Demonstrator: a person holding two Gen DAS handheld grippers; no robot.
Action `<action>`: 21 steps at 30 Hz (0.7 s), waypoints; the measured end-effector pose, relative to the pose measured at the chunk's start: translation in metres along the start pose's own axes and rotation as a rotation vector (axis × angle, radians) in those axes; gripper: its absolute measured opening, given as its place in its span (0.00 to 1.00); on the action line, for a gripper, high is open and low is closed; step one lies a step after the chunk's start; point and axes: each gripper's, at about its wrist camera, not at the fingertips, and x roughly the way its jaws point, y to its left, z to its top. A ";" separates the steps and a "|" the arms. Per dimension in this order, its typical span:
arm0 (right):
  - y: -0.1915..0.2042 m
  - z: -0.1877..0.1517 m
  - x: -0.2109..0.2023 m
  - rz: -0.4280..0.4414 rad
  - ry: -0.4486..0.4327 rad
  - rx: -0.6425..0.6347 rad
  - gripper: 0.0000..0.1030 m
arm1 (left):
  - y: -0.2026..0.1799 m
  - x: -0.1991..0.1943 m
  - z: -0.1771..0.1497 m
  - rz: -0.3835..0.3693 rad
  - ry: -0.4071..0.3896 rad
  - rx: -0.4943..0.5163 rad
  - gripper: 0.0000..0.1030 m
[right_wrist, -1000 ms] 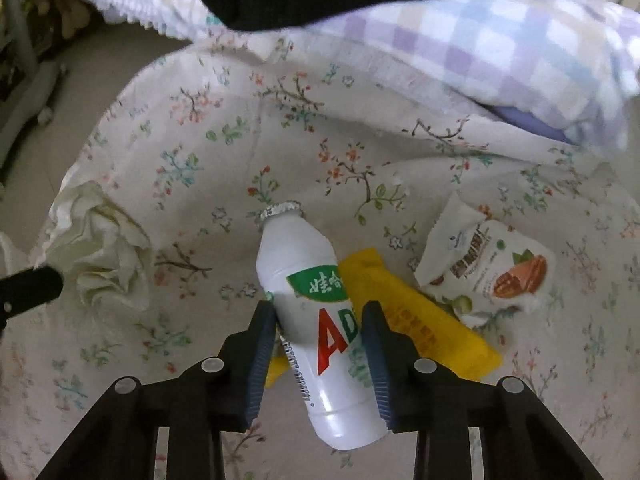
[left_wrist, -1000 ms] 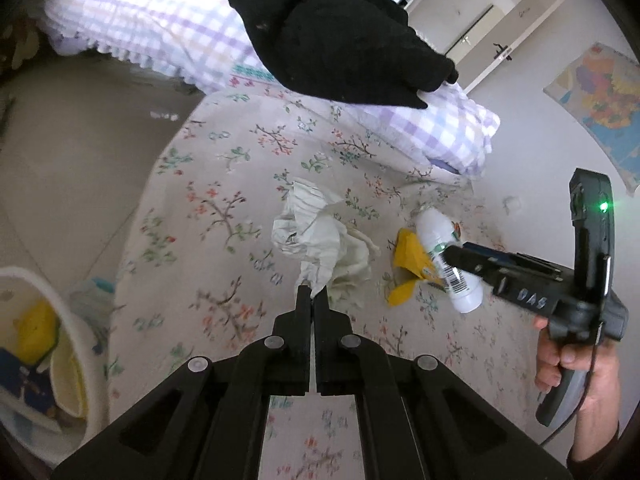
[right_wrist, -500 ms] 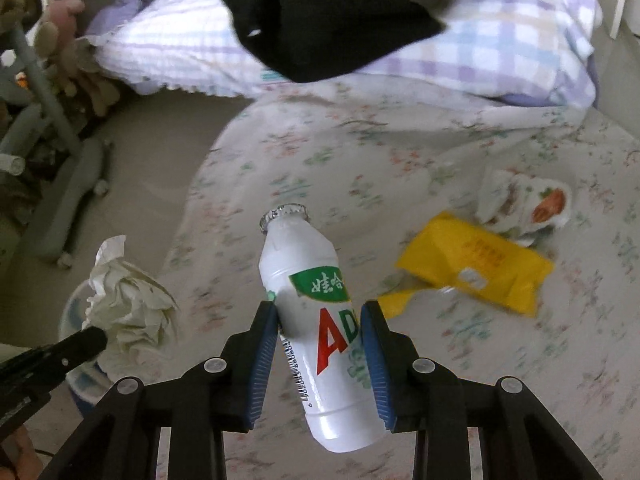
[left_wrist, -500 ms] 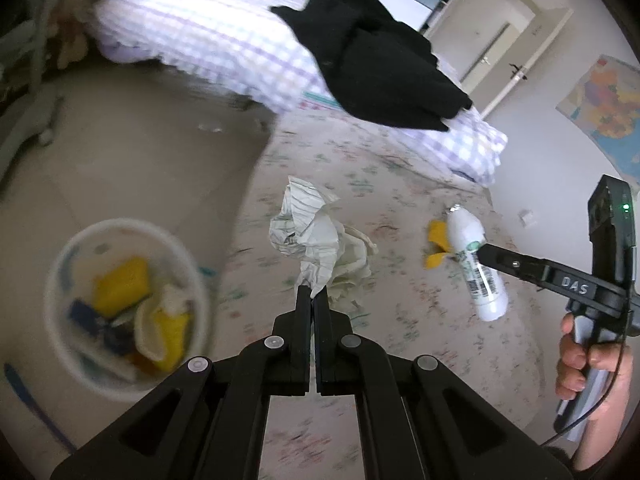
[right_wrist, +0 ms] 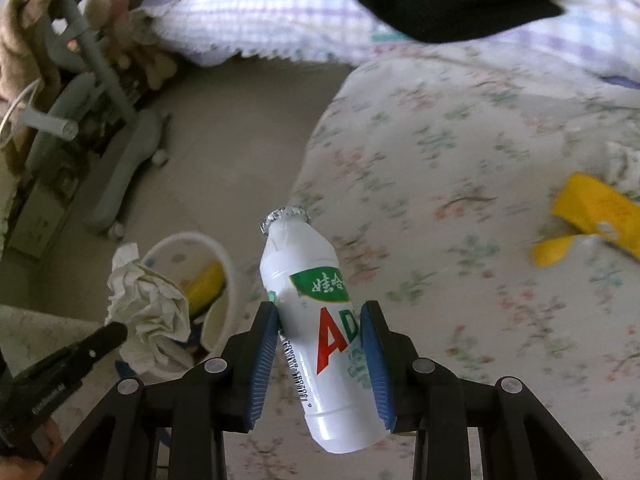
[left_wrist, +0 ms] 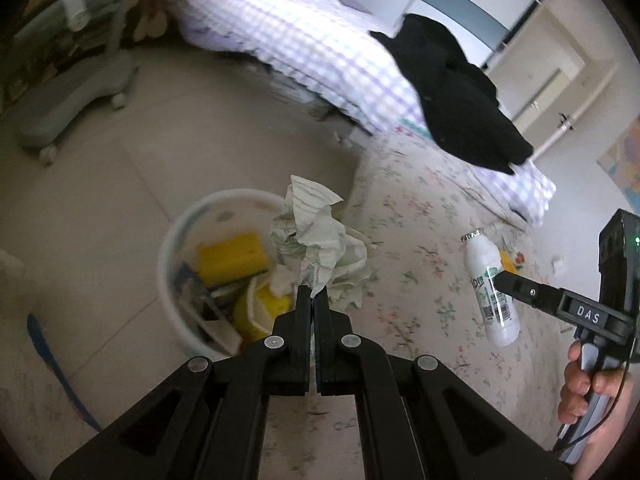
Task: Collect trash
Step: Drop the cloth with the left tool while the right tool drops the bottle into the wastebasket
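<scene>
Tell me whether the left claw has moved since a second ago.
Yes. The left claw, shut on crumpled paper, moved off the bed toward the bin.

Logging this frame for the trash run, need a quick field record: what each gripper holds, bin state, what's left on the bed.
left gripper: shut on crumpled paper, held above the bin's edge
right gripper: shut on white drink bottle, over the bed
trash bin: white, on the floor beside the bed, already holds yellow trash
left on bed: yellow wrapper
</scene>
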 end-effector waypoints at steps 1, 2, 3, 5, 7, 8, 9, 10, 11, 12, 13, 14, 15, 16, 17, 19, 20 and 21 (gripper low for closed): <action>0.004 -0.001 0.003 0.003 0.004 -0.005 0.37 | 0.003 0.000 0.000 0.008 0.000 -0.006 0.00; 0.010 -0.001 0.008 0.008 0.010 -0.014 0.37 | 0.007 0.000 0.001 0.016 -0.001 -0.011 0.00; 0.016 -0.001 0.013 0.013 0.014 -0.021 0.37 | 0.013 0.000 0.001 0.024 -0.003 -0.019 0.00; 0.025 -0.002 0.021 0.025 0.021 -0.029 0.37 | 0.019 0.000 0.002 0.033 -0.008 -0.032 0.00; 0.033 -0.002 0.028 0.034 0.028 -0.037 0.37 | 0.027 0.001 0.003 0.040 -0.008 -0.047 0.01; 0.038 -0.003 0.032 0.039 0.032 -0.042 0.37 | 0.031 0.001 0.003 0.045 -0.008 -0.052 0.00; 0.043 -0.003 0.037 0.044 0.037 -0.046 0.37 | 0.033 0.003 0.004 0.049 -0.006 -0.057 0.01; 0.045 -0.004 0.040 0.047 0.042 -0.049 0.37 | 0.036 0.004 0.005 0.053 -0.002 -0.060 0.01; 0.048 -0.004 0.044 0.049 0.046 -0.054 0.37 | 0.038 0.006 0.006 0.060 0.001 -0.062 0.01; 0.050 -0.005 0.046 0.050 0.048 -0.057 0.37 | 0.040 0.007 0.007 0.068 0.001 -0.064 0.02; 0.053 -0.005 0.050 0.051 0.051 -0.061 0.37 | 0.042 0.009 0.008 0.075 0.002 -0.066 0.02; 0.055 -0.005 0.052 0.051 0.054 -0.064 0.37 | 0.044 0.012 0.009 0.085 0.014 -0.072 0.05; 0.057 -0.005 0.055 0.052 0.058 -0.066 0.37 | 0.046 0.017 0.011 0.094 0.031 -0.079 0.21; 0.059 -0.004 0.057 0.053 0.061 -0.067 0.37 | 0.047 0.020 0.010 0.109 0.040 -0.088 0.35; 0.060 -0.005 0.060 0.054 0.064 -0.068 0.37 | 0.049 0.020 0.010 0.127 0.035 -0.095 0.64; 0.061 -0.004 0.065 0.056 0.070 -0.069 0.37 | 0.051 0.018 0.010 0.160 0.008 -0.111 0.80; 0.062 -0.004 0.067 0.058 0.072 -0.070 0.37 | 0.053 0.015 0.009 0.166 -0.004 -0.123 0.80; 0.063 -0.004 0.069 0.061 0.075 -0.069 0.37 | 0.054 0.014 0.009 0.166 -0.009 -0.132 0.82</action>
